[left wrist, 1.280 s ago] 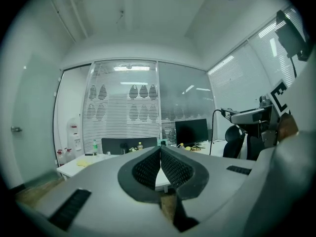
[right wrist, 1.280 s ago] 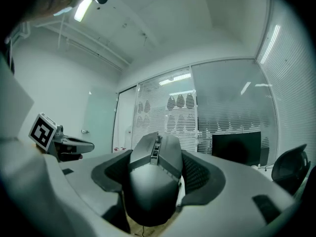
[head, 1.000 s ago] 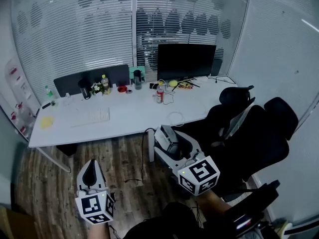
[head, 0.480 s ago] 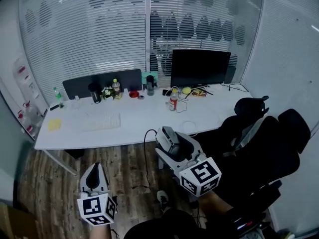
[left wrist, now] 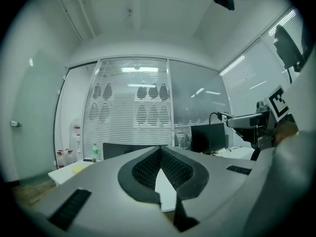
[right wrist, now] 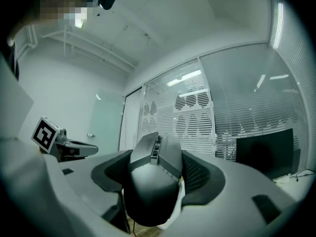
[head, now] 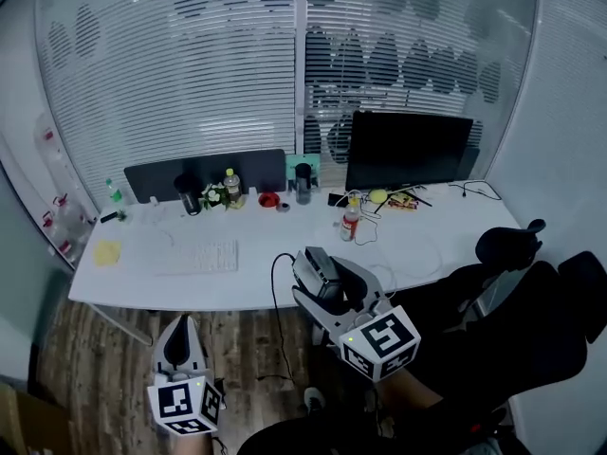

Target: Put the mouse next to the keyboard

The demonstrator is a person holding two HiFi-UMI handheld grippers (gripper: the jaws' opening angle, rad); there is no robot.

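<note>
The tabletop [head: 285, 230] has drawn nearer. The right gripper [head: 315, 269] stays clamped on the mouse [right wrist: 150, 181], the left gripper [head: 177, 328] is closed and empty, and the keyboard [head: 197, 257] is still well apart.

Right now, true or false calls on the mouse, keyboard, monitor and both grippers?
1. The right gripper has the mouse between its fingers. True.
2. The mouse lies on the desk beside the keyboard. False: it is held in the right gripper, not set down.
3. The left gripper has its fingers together with nothing between them. True.
4. The monitor shows a bright picture. False: its screen is dark.
</note>
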